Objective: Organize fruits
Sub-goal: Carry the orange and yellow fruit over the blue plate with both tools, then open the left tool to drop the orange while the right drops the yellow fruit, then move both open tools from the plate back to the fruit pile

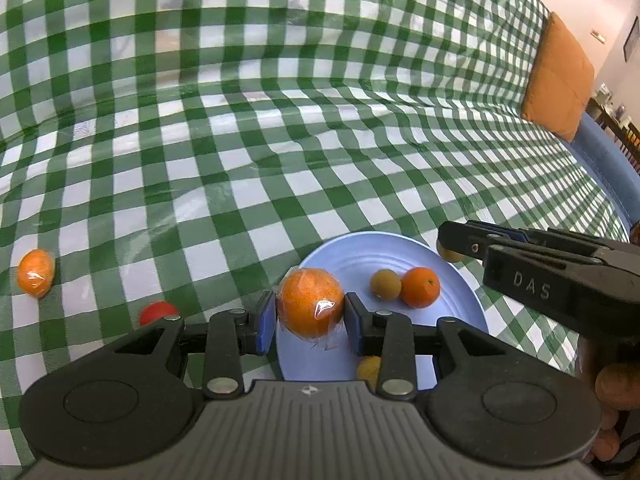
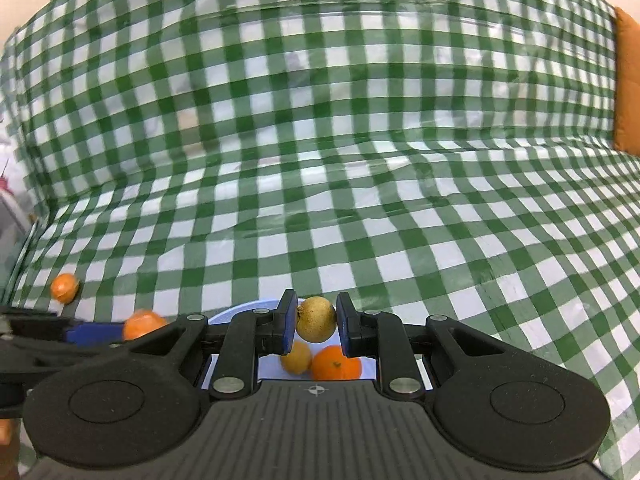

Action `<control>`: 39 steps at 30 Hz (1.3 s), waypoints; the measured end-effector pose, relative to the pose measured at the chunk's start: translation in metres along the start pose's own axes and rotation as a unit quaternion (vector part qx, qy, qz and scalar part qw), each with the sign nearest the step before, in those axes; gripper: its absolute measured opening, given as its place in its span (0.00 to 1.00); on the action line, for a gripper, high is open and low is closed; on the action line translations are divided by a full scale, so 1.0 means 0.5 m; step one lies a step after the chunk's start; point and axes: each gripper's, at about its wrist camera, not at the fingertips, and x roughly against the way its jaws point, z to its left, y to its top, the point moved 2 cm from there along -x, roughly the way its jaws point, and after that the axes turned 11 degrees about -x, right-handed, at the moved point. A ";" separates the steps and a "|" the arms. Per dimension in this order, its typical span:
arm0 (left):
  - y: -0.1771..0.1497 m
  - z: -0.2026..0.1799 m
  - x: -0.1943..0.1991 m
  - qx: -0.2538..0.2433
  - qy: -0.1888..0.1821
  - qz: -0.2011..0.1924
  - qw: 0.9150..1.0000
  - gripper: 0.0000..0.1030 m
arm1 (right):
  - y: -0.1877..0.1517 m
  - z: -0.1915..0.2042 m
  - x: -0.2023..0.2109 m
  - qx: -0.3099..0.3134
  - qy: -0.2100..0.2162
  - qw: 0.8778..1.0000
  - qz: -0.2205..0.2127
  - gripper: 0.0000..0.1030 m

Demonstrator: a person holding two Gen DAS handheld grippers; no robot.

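The blue plate holds 1 orange and 2 yellowish fruits.

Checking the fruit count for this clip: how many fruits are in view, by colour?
Orange: 3 (held wrapped orange, bare orange, loose wrapped orange)
Yellow-brown: 3 (held yellow fruit, middle yellow fruit, near-edge yellow fruit)
Red: 1 (red fruit)
Total: 7

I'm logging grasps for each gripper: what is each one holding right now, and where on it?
The left gripper clamps a plastic-wrapped orange across its sides. The right gripper pinches a small yellow-brown fruit across its middle.
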 end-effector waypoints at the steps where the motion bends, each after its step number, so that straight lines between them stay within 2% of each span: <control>1: 0.000 -0.004 -0.003 -0.002 0.000 0.001 1.000 0.39 | -0.001 0.002 0.001 0.007 0.001 1.000 0.002 0.21; 11: 0.004 -0.030 -0.023 -0.023 -0.007 0.008 1.000 0.39 | -0.007 -0.015 -0.003 0.025 0.000 0.999 0.026 0.22; 12: 0.006 -0.030 -0.024 -0.022 -0.008 0.007 1.000 0.43 | -0.009 -0.013 -0.006 0.028 -0.001 0.999 0.029 0.22; 13: 0.007 -0.029 -0.025 -0.018 -0.012 0.007 1.000 0.50 | -0.011 -0.013 -0.008 0.032 -0.002 0.999 0.033 0.30; 14: 0.008 -0.027 -0.025 -0.013 -0.017 0.006 1.000 0.52 | -0.013 -0.015 -0.010 0.034 -0.006 0.999 0.034 0.42; 16: 0.009 -0.027 -0.024 -0.012 -0.018 0.005 1.000 0.53 | -0.014 -0.015 -0.009 0.038 -0.014 0.999 0.031 0.49; 39: 0.003 -0.012 -0.013 -0.005 -0.001 0.005 1.000 0.53 | -0.004 -0.009 -0.021 0.034 -0.021 0.999 0.024 0.51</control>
